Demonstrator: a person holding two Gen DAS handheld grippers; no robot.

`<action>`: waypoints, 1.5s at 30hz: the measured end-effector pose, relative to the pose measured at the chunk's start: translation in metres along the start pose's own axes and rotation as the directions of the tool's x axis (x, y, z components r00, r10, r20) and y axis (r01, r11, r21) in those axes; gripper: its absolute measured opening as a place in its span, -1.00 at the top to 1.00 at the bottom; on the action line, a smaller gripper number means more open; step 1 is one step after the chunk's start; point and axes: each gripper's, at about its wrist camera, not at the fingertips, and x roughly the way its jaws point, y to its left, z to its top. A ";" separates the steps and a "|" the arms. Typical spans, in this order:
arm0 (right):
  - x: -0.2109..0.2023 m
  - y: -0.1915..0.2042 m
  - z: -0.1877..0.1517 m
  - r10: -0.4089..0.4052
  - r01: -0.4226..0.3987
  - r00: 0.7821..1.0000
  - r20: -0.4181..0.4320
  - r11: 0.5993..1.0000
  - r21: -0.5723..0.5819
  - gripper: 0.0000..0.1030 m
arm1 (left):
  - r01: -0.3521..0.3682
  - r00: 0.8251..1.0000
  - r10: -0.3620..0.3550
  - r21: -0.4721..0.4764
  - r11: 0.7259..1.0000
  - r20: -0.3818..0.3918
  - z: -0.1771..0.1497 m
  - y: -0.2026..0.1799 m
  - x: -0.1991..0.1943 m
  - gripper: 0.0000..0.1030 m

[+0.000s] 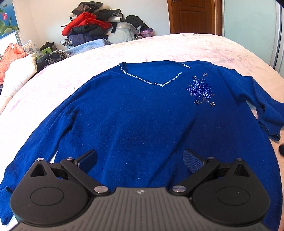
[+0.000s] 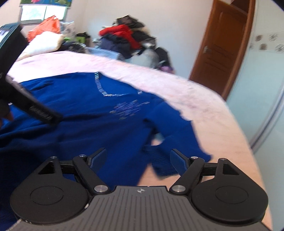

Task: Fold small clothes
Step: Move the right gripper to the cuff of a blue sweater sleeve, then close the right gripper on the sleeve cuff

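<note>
My left gripper hovers over the lower middle of the blue sweater, fingers spread wide, nothing between them but flat knit. The sweater lies face up on the pink bedspread, neckline away from me at twelve o'clock, its beaded trim tracing a V. At about two o'clock sits the sequin flower on the chest. One sleeve runs down past eight o'clock along my left side; the other sleeve bends out at three o'clock, its cuff crumpled near the bed's edge.

Over to my right gripper: fingers apart here too, not pressing on anything. Below and between them I see the sweater's side and that folded-back sleeve with its ribbed cuff, close by the right finger; whether it touches, I cannot tell. This view is blurred. At nine o'clock, one dark finger of my left gripper reaches over the cloth.

Beyond the bed at twelve o'clock, a heap of clothes leans against the wall, a wooden door to its right.
</note>
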 end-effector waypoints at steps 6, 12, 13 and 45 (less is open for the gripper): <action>0.015 -0.007 -0.013 -0.027 0.025 0.999 -0.041 0.999 -0.046 -0.24 | -0.011 1.000 0.011 0.024 1.000 -0.003 -0.002 -0.004 0.001 -1.00; 0.034 -0.024 -0.026 -0.023 0.023 0.995 -0.098 1.000 -0.005 0.01 | -0.003 1.000 0.003 0.017 1.000 -0.020 -0.003 -0.003 0.004 -1.00; 0.038 -0.027 -0.027 -0.023 0.023 0.995 -0.101 1.000 0.003 0.02 | -0.002 1.000 0.002 0.019 1.000 -0.022 -0.003 -0.004 0.004 -1.00; -0.006 -0.219 -0.050 0.145 -0.416 0.905 0.400 0.500 0.760 0.67 | -0.017 1.000 0.016 -0.025 1.000 -0.026 -0.001 0.015 0.005 -1.00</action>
